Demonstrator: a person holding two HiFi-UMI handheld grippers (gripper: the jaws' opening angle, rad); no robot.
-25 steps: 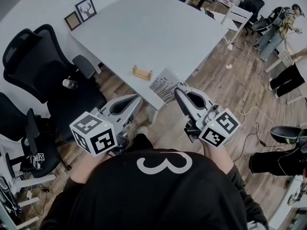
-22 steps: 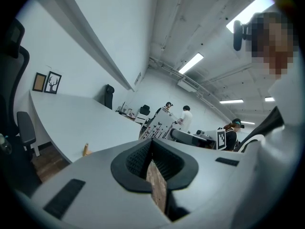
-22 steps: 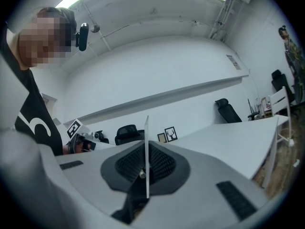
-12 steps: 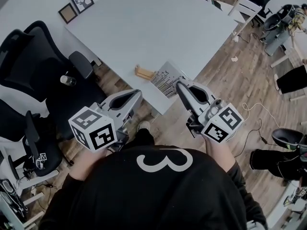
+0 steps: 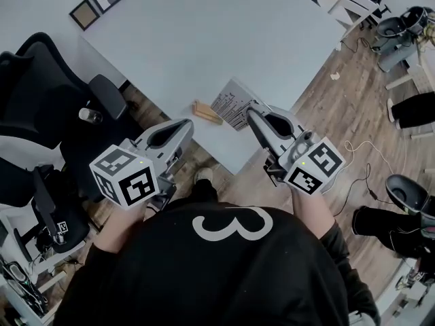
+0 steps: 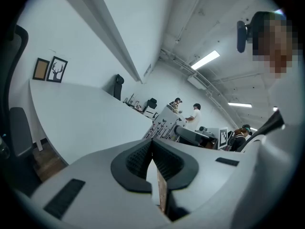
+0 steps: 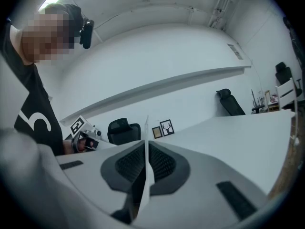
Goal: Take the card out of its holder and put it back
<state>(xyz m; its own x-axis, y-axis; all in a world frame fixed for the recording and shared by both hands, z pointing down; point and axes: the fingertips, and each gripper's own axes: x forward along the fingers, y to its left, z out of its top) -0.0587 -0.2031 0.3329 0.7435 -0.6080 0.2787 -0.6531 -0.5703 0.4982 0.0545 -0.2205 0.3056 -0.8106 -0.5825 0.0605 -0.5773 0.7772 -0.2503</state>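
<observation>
Card is out of the holder. The right gripper is carrying it, fingers pinching one edge so the printed face is angling up over the near corner of the bench. The holder is sitting on the bench just beside the card, towards the left gripper, and is empty as far as I can judge.

The left gripper is hovering near the holder with its fingers pressed together and nothing between them.

Step in hand, as I read it: the return leg, card heading back to the holder.

Next move is calling for:
- the card's lower edge lined up with the holder's slot
- the card brought upright, then eased straight down
- possibly the left gripper steadying the holder, which looks light and likely to slide

Hard to make out:
- The slot itself is not showing in any view.
- The right gripper view is showing the card only edge-on, a thin pale line, and no holder.
- The card's gripped edge is hiding behind the fingers.
- I cannot tell whether the card is touching the bench or the holder.
</observation>
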